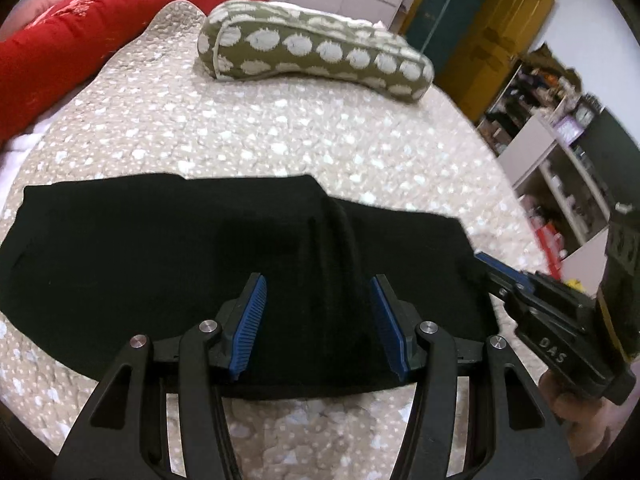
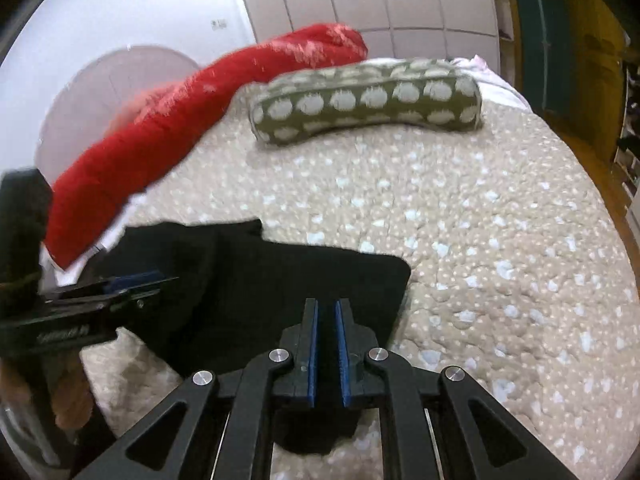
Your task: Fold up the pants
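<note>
Bedroom quilt (image 1: 280, 136) carries black pants (image 1: 200, 248), already folded; left tool (image 1: 318, 312) gapes empty above them, right tool (image 2: 326, 344) nearly closed, empty: next fold wants matched corner grips.

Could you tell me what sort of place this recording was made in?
Most likely a bedroom: the black pants lie on a quilted bedspread with a spotted bolster pillow, and cluttered shelves stand alongside.

Speckled beige bedspread (image 1: 248, 128), spotted olive bolster (image 1: 312, 50), red quilt (image 1: 100, 20), cluttered white shelves (image 1: 560, 152).
</note>
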Demonstrator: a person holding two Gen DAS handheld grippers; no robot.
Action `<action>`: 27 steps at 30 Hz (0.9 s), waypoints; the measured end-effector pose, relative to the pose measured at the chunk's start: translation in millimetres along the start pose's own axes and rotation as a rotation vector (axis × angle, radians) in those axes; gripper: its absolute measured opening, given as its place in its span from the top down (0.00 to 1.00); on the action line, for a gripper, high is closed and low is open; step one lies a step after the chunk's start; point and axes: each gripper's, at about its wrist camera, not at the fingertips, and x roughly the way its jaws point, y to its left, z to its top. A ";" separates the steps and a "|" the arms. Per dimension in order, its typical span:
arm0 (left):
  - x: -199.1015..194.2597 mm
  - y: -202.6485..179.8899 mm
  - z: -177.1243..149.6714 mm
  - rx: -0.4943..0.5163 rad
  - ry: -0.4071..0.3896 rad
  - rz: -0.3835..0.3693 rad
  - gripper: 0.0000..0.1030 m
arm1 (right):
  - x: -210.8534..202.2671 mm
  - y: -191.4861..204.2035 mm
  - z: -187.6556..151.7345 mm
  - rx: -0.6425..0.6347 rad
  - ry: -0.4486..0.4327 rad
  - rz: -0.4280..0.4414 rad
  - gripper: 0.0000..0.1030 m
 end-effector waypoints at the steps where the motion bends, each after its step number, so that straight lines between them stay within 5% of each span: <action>1: 3.9 -1.8 -1.1 0.007 0.001 0.024 0.48 | 6.4 2.7 1.1 -0.009 0.010 -0.014 0.93; 8: 25.2 0.8 -2.7 0.008 0.000 0.080 0.46 | 44.3 -15.6 11.9 0.023 0.039 -0.015 0.93; 17: 25.6 0.3 -1.7 0.007 -0.008 0.080 0.45 | -5.0 15.6 -6.3 -0.071 0.022 0.011 0.93; 22: 25.4 0.7 -2.4 0.001 -0.011 0.079 0.45 | 7.5 26.1 -39.4 -0.132 0.076 -0.031 0.92; 27: 20.7 0.5 -4.5 -0.003 -0.013 0.089 0.45 | -3.8 28.6 -28.6 -0.113 0.073 -0.024 0.91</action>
